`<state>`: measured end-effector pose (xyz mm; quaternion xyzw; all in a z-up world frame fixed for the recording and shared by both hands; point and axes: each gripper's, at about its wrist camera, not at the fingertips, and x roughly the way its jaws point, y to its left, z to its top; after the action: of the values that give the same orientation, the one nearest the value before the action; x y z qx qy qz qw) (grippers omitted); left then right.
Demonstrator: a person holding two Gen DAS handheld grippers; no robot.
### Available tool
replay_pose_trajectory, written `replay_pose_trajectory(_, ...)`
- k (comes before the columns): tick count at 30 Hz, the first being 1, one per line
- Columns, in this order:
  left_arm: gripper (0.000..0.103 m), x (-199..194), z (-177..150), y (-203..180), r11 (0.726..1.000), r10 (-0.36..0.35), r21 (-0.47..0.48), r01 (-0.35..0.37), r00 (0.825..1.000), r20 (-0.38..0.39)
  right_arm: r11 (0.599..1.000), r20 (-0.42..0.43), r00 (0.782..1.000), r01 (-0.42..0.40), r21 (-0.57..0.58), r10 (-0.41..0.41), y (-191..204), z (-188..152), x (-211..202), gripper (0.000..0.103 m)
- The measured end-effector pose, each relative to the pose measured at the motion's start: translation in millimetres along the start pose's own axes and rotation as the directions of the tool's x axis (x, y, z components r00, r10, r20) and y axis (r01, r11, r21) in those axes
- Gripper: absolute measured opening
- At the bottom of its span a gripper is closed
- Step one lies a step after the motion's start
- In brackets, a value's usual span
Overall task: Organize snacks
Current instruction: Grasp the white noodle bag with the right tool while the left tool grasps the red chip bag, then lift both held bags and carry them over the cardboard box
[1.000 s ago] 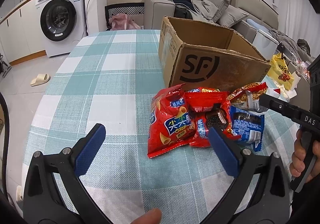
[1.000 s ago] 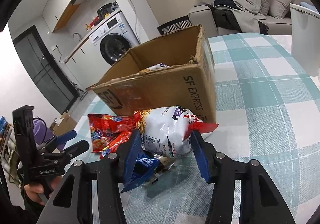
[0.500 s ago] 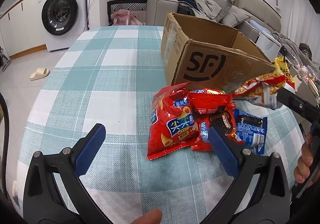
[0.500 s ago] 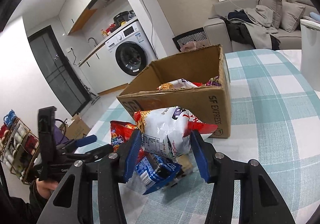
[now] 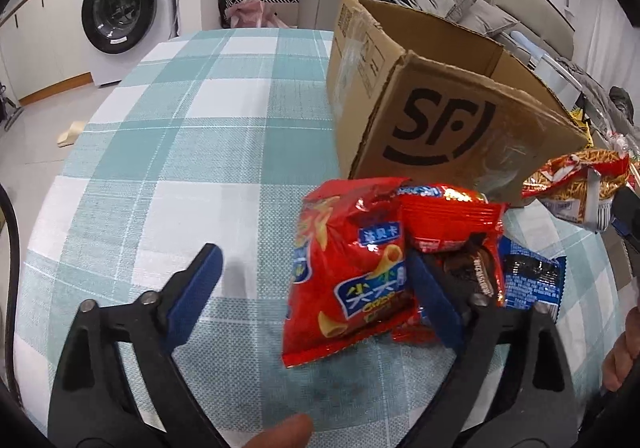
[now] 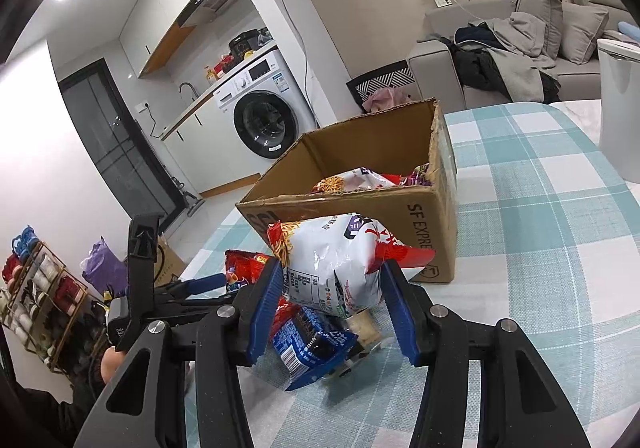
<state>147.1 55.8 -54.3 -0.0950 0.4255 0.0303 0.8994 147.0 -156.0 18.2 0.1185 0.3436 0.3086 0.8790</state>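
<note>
My right gripper [image 6: 332, 300] is shut on a white and red snack bag [image 6: 336, 268] and holds it lifted in front of the open cardboard SF box [image 6: 424, 224]; the bag also shows in the left wrist view [image 5: 576, 183]. The box [image 5: 440, 103] holds several snack bags [image 6: 352, 181]. My left gripper [image 5: 316, 288] is open, low over the table, straddling a red chip bag [image 5: 348, 276]. Beside it lie a red cookie pack [image 5: 452, 224] and a blue cookie pack [image 5: 532, 280].
The table has a teal and white checked cloth [image 5: 192, 119]. A white appliance [image 6: 620, 107] stands at the table's right edge. A washing machine [image 5: 120, 3] and a sofa [image 6: 520, 47] lie beyond the table. The left gripper's handle [image 6: 140, 280] shows in the right wrist view.
My right gripper has lifted the white and red bag off the pile to about the box rim. My left gripper has moved forward and down until the red chip bag sits between its fingers.
</note>
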Motion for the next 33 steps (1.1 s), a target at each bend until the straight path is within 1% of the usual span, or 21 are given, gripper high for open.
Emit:
replay_pose_trajectory(1,0.079,1.0,0.0,-0.6,1.0,-0.014,0.002,0.014,1.0,-0.004,1.0,0.003,1.0,0.002,0.001,-0.002,-0.7,0.3,-0.5,0.051)
replay_pose_trajectory(2,0.07,1.7,0.0,-1.1,1.0,-0.031,0.003,0.031,0.999,-0.008,1.0,0.004,1.0,0.003,0.003,-0.003,-1.4,0.5,-1.1,0.051)
replay_pose_trajectory(3,0.058,2.3,-0.1,-1.7,0.999,-0.053,0.004,0.053,0.998,-0.014,1.0,0.005,1.0,0.002,0.006,-0.002,-2.4,0.6,-2.0,0.051)
replay_pose_trajectory(4,0.053,2.6,0.0,-2.7,0.997,-0.077,0.006,0.077,0.997,-0.02,1.0,0.008,1.0,0.002,0.009,-0.003,-2.9,0.8,-3.0,0.051)
replay_pose_trajectory(6,0.045,0.0,-1.2,-5.6,0.997,-0.079,0.024,0.079,0.997,-0.005,1.0,0.009,1.0,0.002,0.007,-0.002,-2.3,1.6,-4.3,0.051)
replay_pose_trajectory(9,0.039,-5.6,-2.7,-7.4,0.996,-0.078,0.04,0.077,0.997,0.019,1.0,0.018,1.0,0.003,0.008,-0.003,-1.6,2.7,-7.4,0.051)
replay_pose_trajectory(16,0.038,-25.7,-4.6,0.8,0.997,-0.077,0.017,0.076,0.995,0.063,1.0,0.039,0.999,0.013,0.013,-0.014,-0.3,4.7,-14.9,0.051)
replay_pose_trajectory(21,0.038,-52.0,-5.3,3.0,0.997,-0.069,0.021,0.067,0.991,0.11,1.0,0.06,0.998,0.012,0.005,-0.012,4.1,7.6,-22.7,0.051)
replay_pose_trajectory(27,0.039,-82.9,3.4,-3.9,0.996,-0.088,0.044,0.081,0.981,0.176,1.0,0.085,0.996,0.007,-0.005,-0.006,9.5,11.4,-33.8,0.051)
replay_pose_trajectory(33,0.039,-111.2,13.0,-18.2,0.994,-0.102,0.068,0.089,0.969,0.223,1.0,0.11,0.994,0.005,-0.011,-0.003,13.0,16.1,-46.5,0.051)
